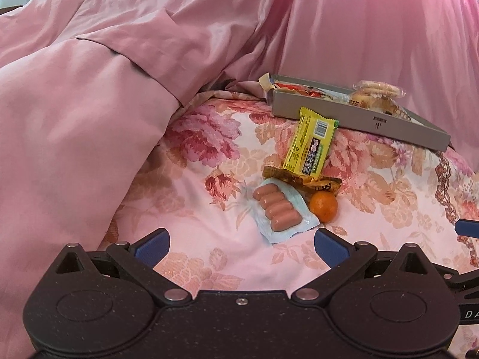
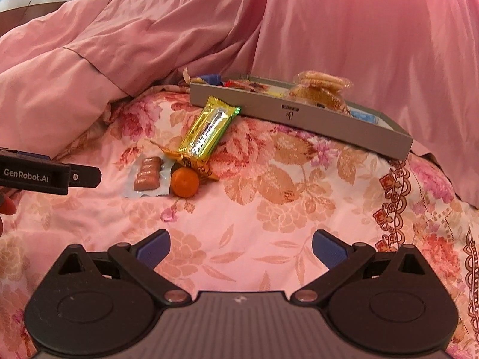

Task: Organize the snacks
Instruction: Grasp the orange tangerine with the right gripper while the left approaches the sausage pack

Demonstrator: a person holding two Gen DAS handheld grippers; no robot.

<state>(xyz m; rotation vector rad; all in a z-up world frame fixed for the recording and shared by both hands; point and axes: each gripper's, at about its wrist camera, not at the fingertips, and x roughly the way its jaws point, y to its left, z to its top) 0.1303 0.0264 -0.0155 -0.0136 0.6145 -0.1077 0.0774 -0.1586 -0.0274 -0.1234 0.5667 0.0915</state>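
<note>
On a floral bedspread lies a pack of small sausages [image 1: 278,211] [image 2: 147,173], just beyond my open left gripper [image 1: 241,246]. An orange [image 1: 323,206] [image 2: 185,183] rests beside the pack. A yellow snack bar [image 1: 312,142] [image 2: 208,131] leans against a grey shallow box [image 1: 359,118] [image 2: 299,116], lying over a golden wrapper [image 1: 305,181] [image 2: 194,164]. The box holds wrapped cookies [image 1: 377,94] [image 2: 320,88] and other packets. My right gripper [image 2: 241,248] is open and holds nothing, well short of the snacks. The left gripper's body [image 2: 51,175] shows at the right wrist view's left edge.
A rumpled pink duvet [image 1: 104,89] [image 2: 89,68] is piled at the left and behind the box. The floral bedspread [image 2: 284,194] stretches flat to the right. The tip of a blue finger [image 1: 467,227] pokes in at the left view's right edge.
</note>
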